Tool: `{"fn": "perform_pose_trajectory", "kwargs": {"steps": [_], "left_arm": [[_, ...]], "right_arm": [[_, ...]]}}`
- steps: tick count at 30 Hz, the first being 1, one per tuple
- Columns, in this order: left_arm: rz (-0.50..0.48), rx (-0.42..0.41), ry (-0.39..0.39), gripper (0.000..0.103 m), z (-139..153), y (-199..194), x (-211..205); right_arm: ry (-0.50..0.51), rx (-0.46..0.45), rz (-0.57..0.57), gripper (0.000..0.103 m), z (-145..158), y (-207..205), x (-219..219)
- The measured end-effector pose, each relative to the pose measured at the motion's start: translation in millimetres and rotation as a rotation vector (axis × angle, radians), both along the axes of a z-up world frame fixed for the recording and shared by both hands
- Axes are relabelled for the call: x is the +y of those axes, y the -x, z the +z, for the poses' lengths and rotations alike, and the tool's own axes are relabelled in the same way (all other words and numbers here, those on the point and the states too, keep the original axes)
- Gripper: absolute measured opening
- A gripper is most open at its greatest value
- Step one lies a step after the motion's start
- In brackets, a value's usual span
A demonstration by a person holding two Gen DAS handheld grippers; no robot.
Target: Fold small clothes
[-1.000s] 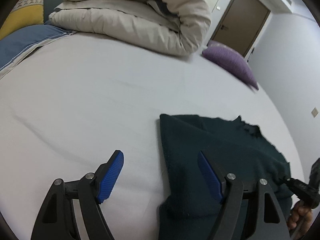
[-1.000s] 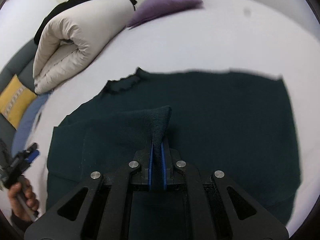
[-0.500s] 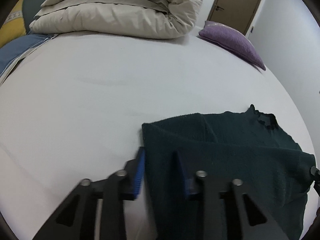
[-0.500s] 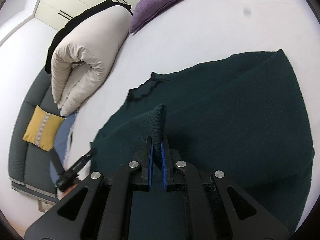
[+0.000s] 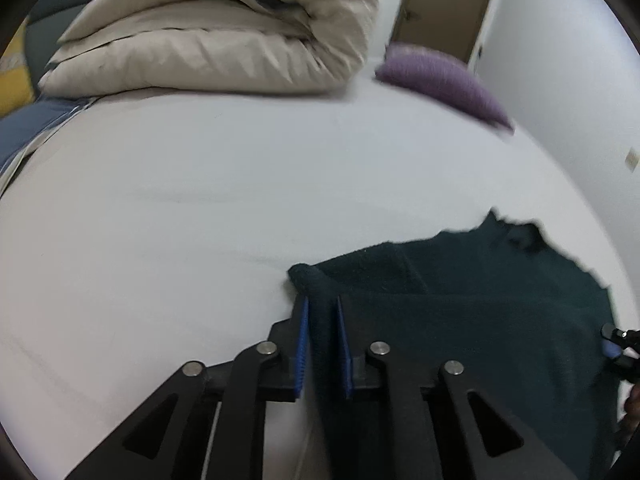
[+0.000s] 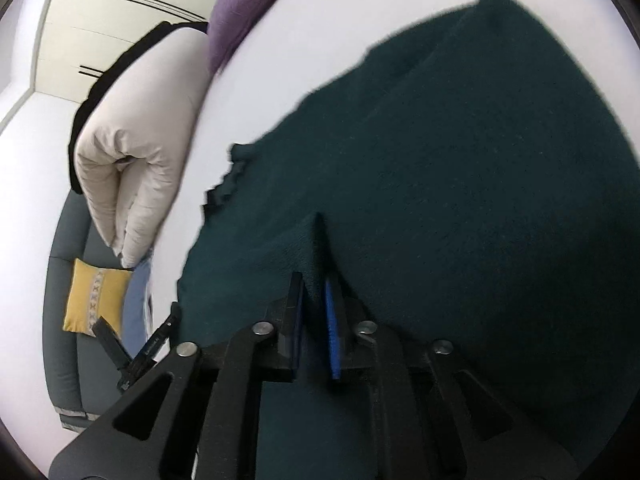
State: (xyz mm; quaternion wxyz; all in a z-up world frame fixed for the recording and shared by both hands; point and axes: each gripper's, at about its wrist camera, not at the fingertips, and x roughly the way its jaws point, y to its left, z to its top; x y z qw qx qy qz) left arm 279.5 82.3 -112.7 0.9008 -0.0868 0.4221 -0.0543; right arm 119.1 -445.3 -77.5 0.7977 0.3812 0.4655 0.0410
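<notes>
On the white bed (image 5: 200, 200) lies one dark green sweater (image 5: 480, 320), with one rolled beige duvet (image 5: 224, 40) and one purple pillow (image 5: 444, 80) at the far end. Two grippers work it, a left gripper (image 5: 322, 344) and a right gripper (image 6: 314, 320). Off to the left there is one grey sofa (image 6: 68, 264) bearing one yellow cushion (image 6: 94, 300), and on the far right, one brown door (image 5: 448, 4).

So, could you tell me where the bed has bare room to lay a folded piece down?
The widest free patch is the white sheet between the duvet, the purple cushion and the green garment. Left of the garment's edge is also bare. It is crowded at the garment itself, where both hand-held grippers work.
</notes>
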Motion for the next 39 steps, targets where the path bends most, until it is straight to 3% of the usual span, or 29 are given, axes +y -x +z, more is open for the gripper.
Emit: {"fn": "perform_pose_trajectory", "kwargs": {"steps": [1,3,6,10,12,13,14,15,17,19,23,30,32,36,39], "left_arm": [[-0.005,-0.016,0.018,0.022,7,12,5],[-0.006,-0.022,0.025,0.028,13,30,7],[-0.022,0.018,0.019,0.032,9,48,1],[-0.061,0.054,-0.132,0.045,-8,52,-28],[-0.06,0.063,-0.14,0.045,-18,52,-30],[-0.056,0.056,-0.139,0.043,-20,53,-28],[-0.055,0.051,-0.14,0.036,-21,54,-27],[-0.058,0.046,-0.142,0.025,-22,55,-27],[-0.047,0.037,-0.172,0.013,-22,60,-26],[-0.037,0.033,-0.165,0.012,-24,61,-23],[-0.011,0.026,-0.159,0.01,-25,64,-20],[0.02,0.018,-0.156,0.011,-27,64,-15],[0.021,0.025,-0.179,0.017,-26,64,-17],[0.029,0.0,-0.222,0.042,-9,72,-14],[0.054,-0.059,-0.227,0.042,12,81,-9]], "right_arm": [[0.026,-0.021,0.009,0.047,8,4,3],[0.074,-0.049,0.022,0.061,22,12,11],[0.121,-0.053,0.08,0.062,26,13,17],[0.242,-0.017,0.177,0.062,19,7,41],[0.347,-0.025,0.21,0.058,20,7,53],[0.369,-0.024,0.211,0.05,19,8,54],[0.412,-0.014,0.213,0.044,21,9,55],[0.43,-0.007,0.212,0.031,20,9,53],[0.422,0.0,0.202,0.02,20,11,45],[0.399,-0.009,0.187,0.01,23,16,38],[0.442,-0.045,0.197,0.009,29,20,47],[0.43,0.012,0.225,0.009,15,10,43],[0.442,0.013,0.233,0.009,16,10,45],[0.382,0.059,0.22,0.011,19,11,40],[0.397,0.07,0.196,0.015,29,14,37]]}}
